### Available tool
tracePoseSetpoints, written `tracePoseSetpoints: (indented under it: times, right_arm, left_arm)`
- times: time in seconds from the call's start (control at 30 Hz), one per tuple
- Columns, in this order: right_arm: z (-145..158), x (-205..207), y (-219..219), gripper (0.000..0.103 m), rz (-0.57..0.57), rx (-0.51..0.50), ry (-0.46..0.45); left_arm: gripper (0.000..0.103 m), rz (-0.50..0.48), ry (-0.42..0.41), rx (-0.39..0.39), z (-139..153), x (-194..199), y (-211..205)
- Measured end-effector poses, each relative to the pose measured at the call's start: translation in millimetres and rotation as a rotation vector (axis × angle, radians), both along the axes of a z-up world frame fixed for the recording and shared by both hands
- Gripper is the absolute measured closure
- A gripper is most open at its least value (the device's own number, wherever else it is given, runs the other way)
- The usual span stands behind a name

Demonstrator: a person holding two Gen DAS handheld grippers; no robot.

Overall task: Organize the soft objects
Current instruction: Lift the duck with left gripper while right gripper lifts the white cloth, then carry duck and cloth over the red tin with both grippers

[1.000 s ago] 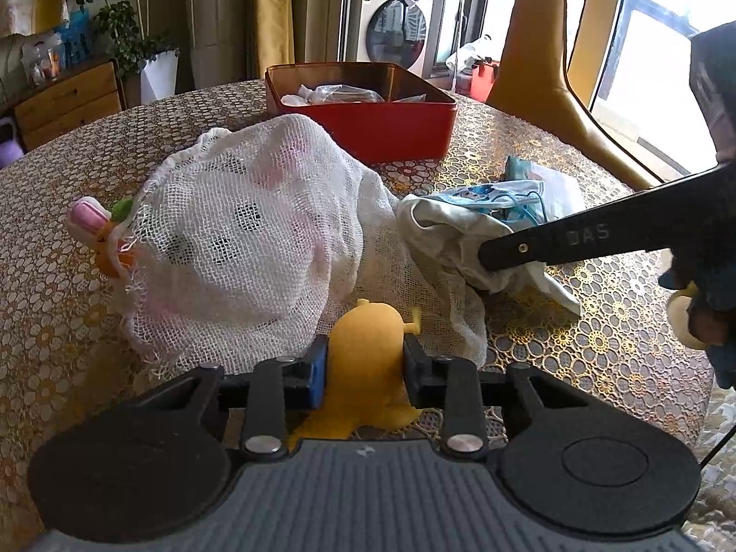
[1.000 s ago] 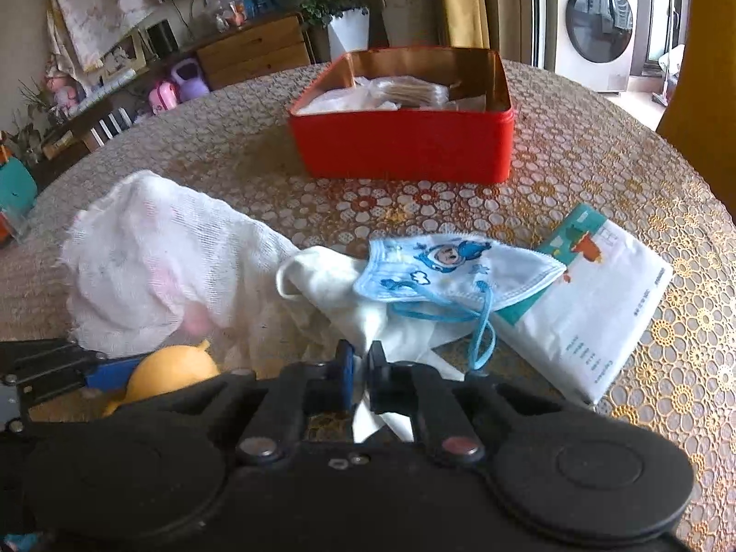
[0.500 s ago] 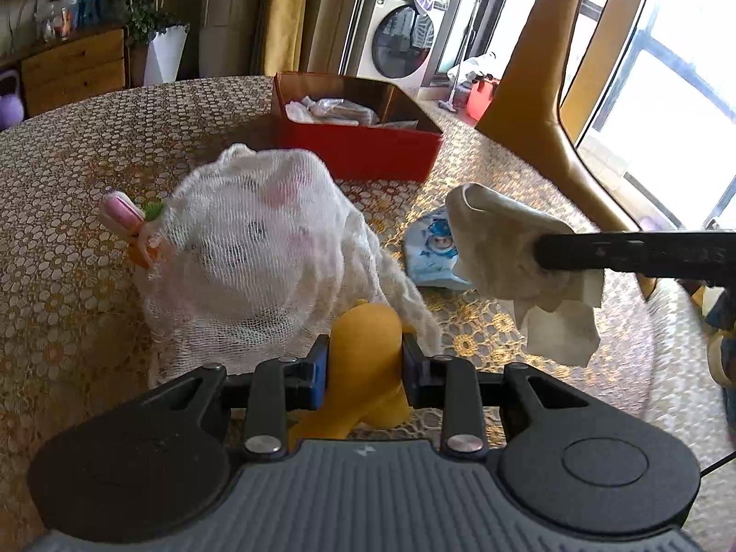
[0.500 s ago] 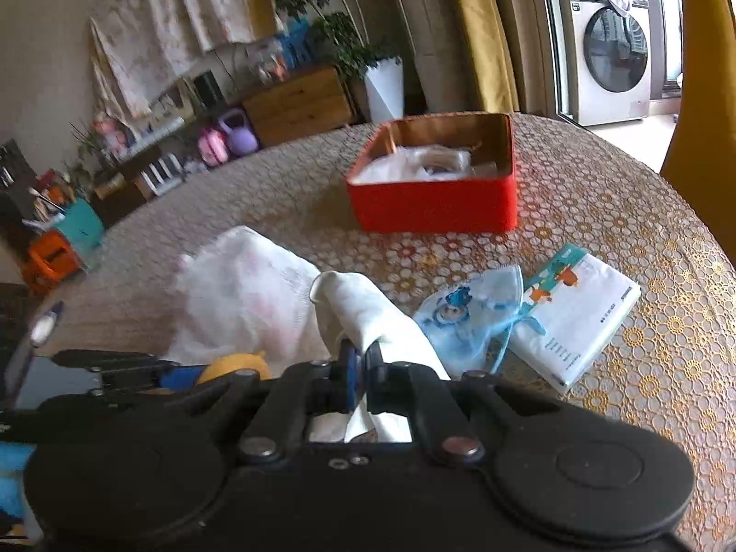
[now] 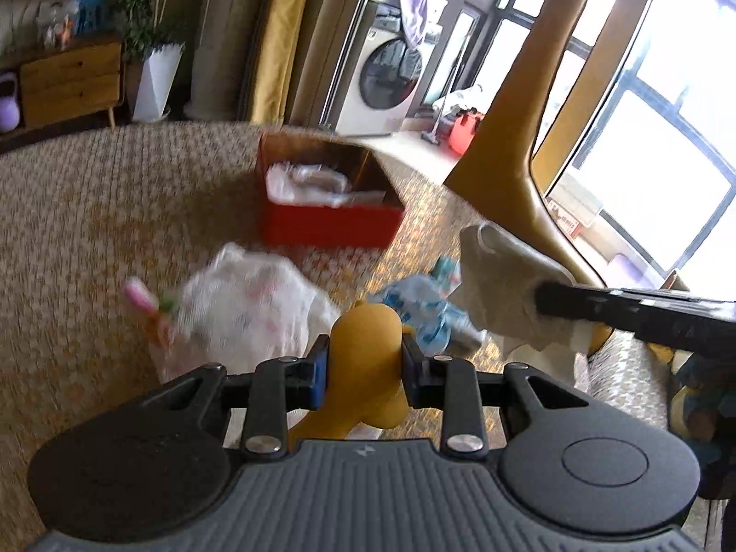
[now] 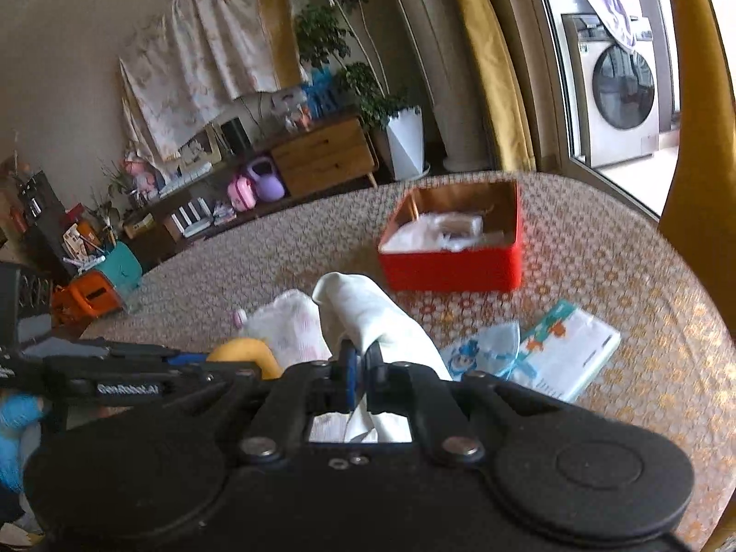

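My left gripper (image 5: 365, 361) is shut on a soft yellow toy (image 5: 368, 345) and holds it in the air above the table. My right gripper (image 6: 361, 363) is shut on a white cloth (image 6: 368, 313), also lifted; the cloth shows in the left wrist view (image 5: 501, 285) hanging from the right gripper's fingers (image 5: 598, 308). A white mesh bag (image 5: 248, 303) with a pink-tipped toy (image 5: 142, 296) lies on the table below. A blue printed face mask (image 6: 483, 352) lies beside it. An open red box (image 6: 453, 248) stands farther back, with white packets inside.
A white and teal tissue pack (image 6: 566, 352) lies right of the mask. The round table has a gold patterned cloth (image 5: 115, 211). A yellow chair back (image 5: 506, 138) rises at the table's far right edge. A wooden cabinet (image 6: 322, 156) and washing machine (image 6: 616, 101) stand beyond.
Both grippers have risen well above the table with their loads. The white cloth went from lying on the table to hanging in the air. The red box now looks farther away.
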State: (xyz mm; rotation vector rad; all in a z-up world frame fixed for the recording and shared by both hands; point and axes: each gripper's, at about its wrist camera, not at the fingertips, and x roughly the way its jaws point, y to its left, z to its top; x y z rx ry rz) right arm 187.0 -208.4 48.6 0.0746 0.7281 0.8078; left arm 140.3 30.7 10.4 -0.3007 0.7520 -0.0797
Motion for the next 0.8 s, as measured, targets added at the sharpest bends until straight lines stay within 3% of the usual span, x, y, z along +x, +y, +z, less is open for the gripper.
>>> tracePoseSetpoints:
  times: [0.27, 0.4, 0.8]
  right_arm:
    - [24, 24, 8, 0.099, -0.031, -0.02, -0.048]
    - [29, 47, 14, 0.099, -0.056, -0.025, -0.049]
    - [25, 127, 46, 0.099, -0.111, -0.059, -0.062]
  left_arm:
    - [0.073, -0.016, -0.053, 0.065, 44, 47, -6]
    - [0.073, -0.006, -0.059, 0.06, 55, 82, -3]
    - [0.073, 0.045, -0.029, 0.1, 46, 184, 9]
